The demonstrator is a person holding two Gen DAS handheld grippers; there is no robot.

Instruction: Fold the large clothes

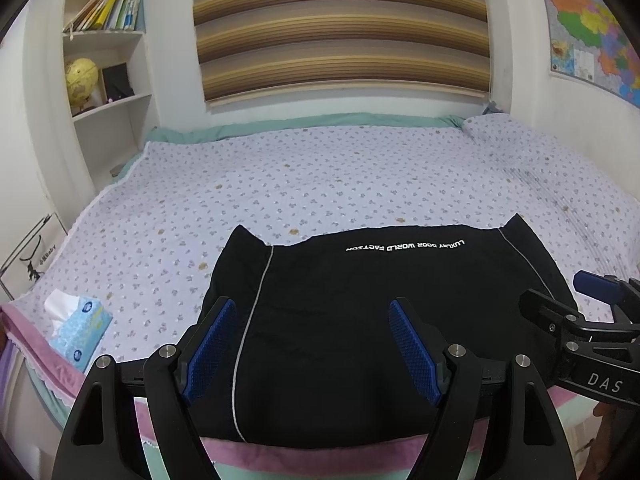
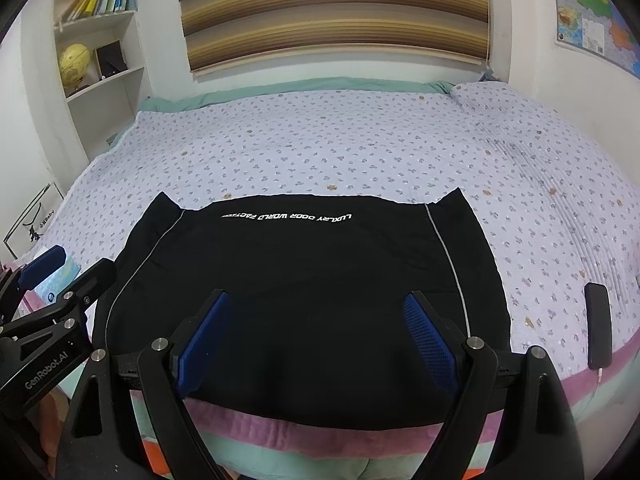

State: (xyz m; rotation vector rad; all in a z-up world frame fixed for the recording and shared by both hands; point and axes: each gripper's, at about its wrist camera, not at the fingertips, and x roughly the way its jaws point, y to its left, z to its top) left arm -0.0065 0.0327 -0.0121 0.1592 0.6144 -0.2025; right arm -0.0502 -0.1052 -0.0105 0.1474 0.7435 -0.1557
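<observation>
A black garment with white lettering and thin white piping lies folded flat at the near edge of the bed. My left gripper hovers above its near left part, open, with nothing between its blue pads. My right gripper hovers above the garment's near middle, open and empty as well. The right gripper shows at the right edge of the left wrist view. In the right wrist view the left gripper appears at the left edge.
The bed has a pale floral quilt with a pink border at the near edge. A blue tissue box sits at the near left corner. A black phone on a cable lies near the right edge. A bookshelf stands far left.
</observation>
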